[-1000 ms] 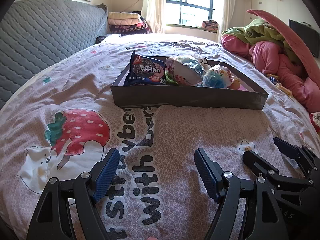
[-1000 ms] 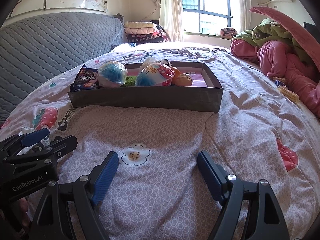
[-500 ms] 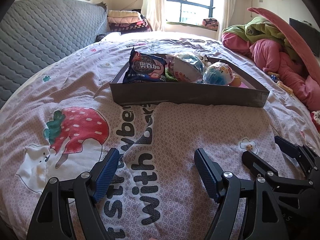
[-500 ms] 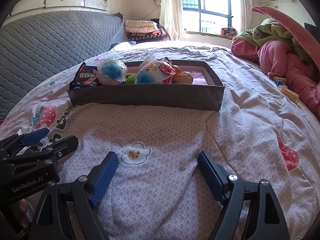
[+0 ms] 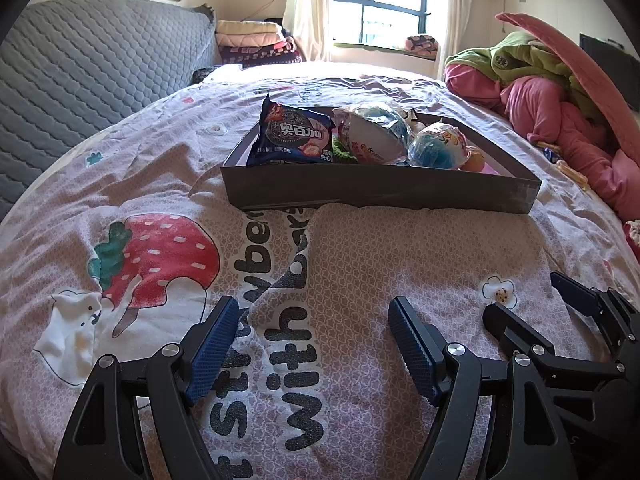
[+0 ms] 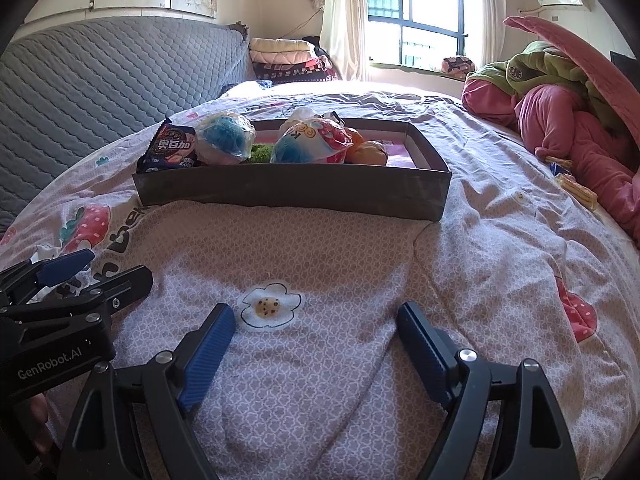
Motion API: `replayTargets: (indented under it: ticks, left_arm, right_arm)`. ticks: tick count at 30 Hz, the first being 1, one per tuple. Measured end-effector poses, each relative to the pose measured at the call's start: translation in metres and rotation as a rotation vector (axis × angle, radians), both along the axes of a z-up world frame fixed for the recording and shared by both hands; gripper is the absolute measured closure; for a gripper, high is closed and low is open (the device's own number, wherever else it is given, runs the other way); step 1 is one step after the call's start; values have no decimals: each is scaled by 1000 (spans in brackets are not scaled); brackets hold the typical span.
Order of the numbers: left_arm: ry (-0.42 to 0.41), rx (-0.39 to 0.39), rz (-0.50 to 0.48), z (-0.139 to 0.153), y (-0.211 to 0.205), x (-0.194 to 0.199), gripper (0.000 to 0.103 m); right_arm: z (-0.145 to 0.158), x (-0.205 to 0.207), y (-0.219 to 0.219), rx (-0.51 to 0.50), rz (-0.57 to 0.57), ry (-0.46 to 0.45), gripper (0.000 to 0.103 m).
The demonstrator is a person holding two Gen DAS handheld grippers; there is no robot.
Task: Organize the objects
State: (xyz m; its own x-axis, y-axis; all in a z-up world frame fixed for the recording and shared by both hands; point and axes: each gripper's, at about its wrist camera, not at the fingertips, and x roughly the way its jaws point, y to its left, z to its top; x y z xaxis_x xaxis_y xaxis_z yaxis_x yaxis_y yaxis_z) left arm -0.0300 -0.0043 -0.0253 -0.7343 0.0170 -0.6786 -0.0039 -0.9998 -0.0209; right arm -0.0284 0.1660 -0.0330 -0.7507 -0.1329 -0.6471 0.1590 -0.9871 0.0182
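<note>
A dark grey box [image 5: 380, 192] [image 6: 288, 190] sits on the bed ahead of both grippers. It holds a blue cookie packet [image 5: 294, 136] [image 6: 170, 150], two wrapped blue-and-white toy eggs [image 5: 376, 132] [image 5: 438, 148], a green item [image 6: 262, 152] and an orange plush [image 6: 366, 152]. My left gripper [image 5: 312, 320] is open and empty, low over the bedspread, well short of the box. My right gripper [image 6: 314, 326] is open and empty beside it. Each gripper shows at the edge of the other's view [image 5: 560, 312] [image 6: 80, 276].
The bedspread [image 5: 160, 248] has strawberry prints and black lettering. A grey quilted headboard [image 6: 100, 80] stands at left. Pink and green bedding [image 6: 560, 92] is piled at right. Small yellow snack packets [image 6: 576, 190] lie near that pile. Folded blankets [image 6: 284, 56] sit by the window.
Both grippers have edged slightly toward the box, which sits a little larger in both views. Both stay open and empty.
</note>
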Motion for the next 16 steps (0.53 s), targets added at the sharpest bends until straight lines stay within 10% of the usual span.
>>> replayTargets:
  ticks: [16]
  left_arm:
    - [-4, 1, -2, -2, -1, -3, 25]
  right_arm:
    - [-2, -1, -1, 10, 1, 0, 19]
